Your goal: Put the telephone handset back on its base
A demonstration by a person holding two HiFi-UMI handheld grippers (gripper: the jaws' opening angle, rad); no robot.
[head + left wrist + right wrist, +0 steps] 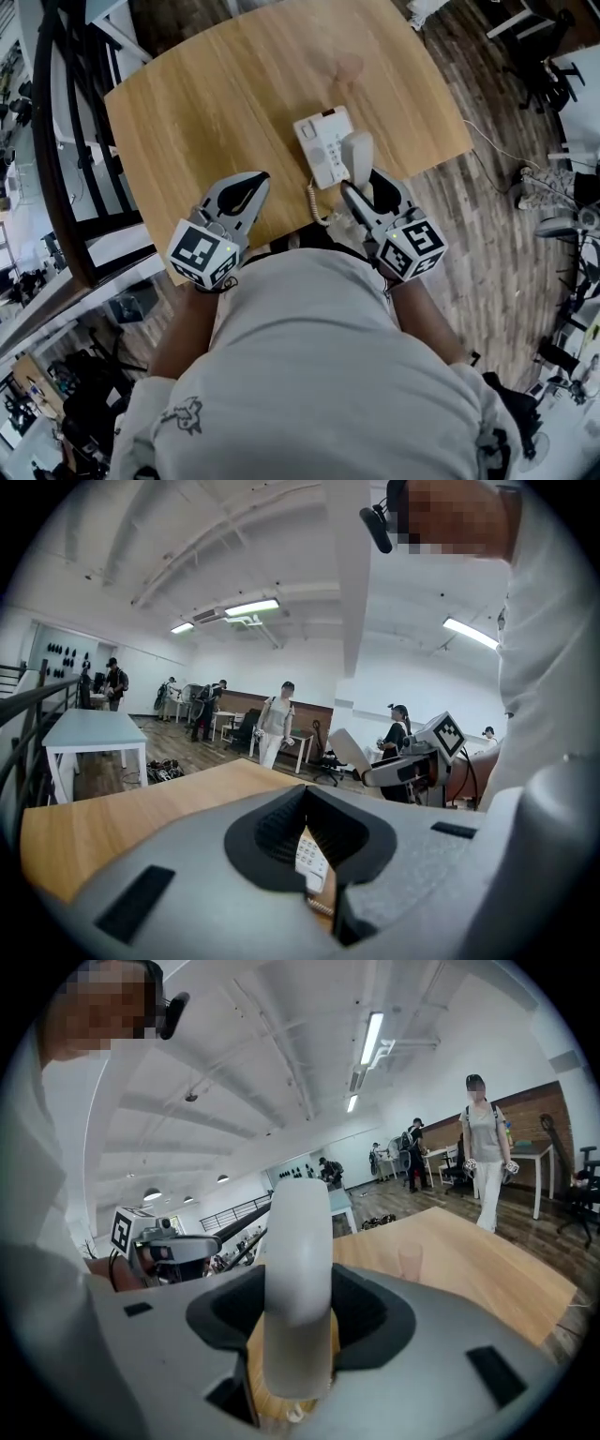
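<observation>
Wooden table bears the base (the right gripper view misses it); right gripper clamps the handset; left gripper has jaws together, empty.

The person is wearing a pale grey short-sleeved T-shirt with a dark sleeve print. The left gripper and right gripper are showing grey shells, black-lined fingers and black-and-white marker cubes.

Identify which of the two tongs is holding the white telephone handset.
The right tongs: the handset stands clamped between its jaws. The left tongs grip nothing; their jaws are together, off to the side of the phone base.
</observation>
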